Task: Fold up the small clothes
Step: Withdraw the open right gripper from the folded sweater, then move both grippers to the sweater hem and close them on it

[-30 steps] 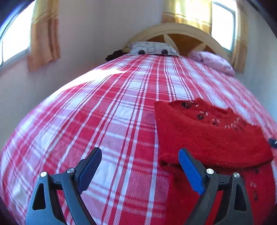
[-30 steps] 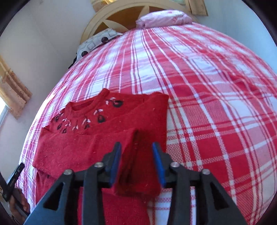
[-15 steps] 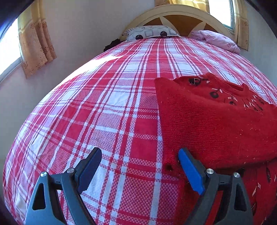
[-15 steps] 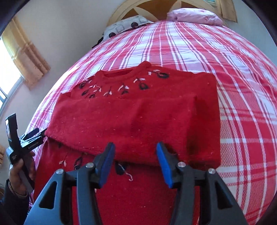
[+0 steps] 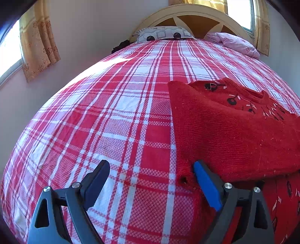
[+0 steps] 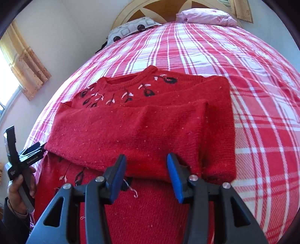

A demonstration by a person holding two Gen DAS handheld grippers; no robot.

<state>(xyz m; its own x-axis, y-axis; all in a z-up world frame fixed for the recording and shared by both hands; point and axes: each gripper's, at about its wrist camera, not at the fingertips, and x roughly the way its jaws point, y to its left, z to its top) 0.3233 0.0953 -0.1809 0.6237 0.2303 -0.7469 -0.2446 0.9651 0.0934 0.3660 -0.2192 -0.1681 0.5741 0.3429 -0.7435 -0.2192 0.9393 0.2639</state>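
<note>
A small red knit sweater with black and white embroidery lies on the plaid bed, its sleeves folded across the chest. In the left wrist view the sweater fills the right side. My left gripper is open and empty, its right finger at the sweater's left edge. It also shows in the right wrist view, held in a hand at the sweater's left side. My right gripper is open and empty, just above the folded sleeve's lower edge.
The red and white plaid bedspread covers the whole bed. A patterned pillow and a pink pillow lie by the wooden headboard. Curtained windows and a wall stand on the left.
My right gripper let go of the folded sleeve, opened and drew back to the sleeve's lower edge. My left gripper moved closer to the sweater's left edge, still open.
</note>
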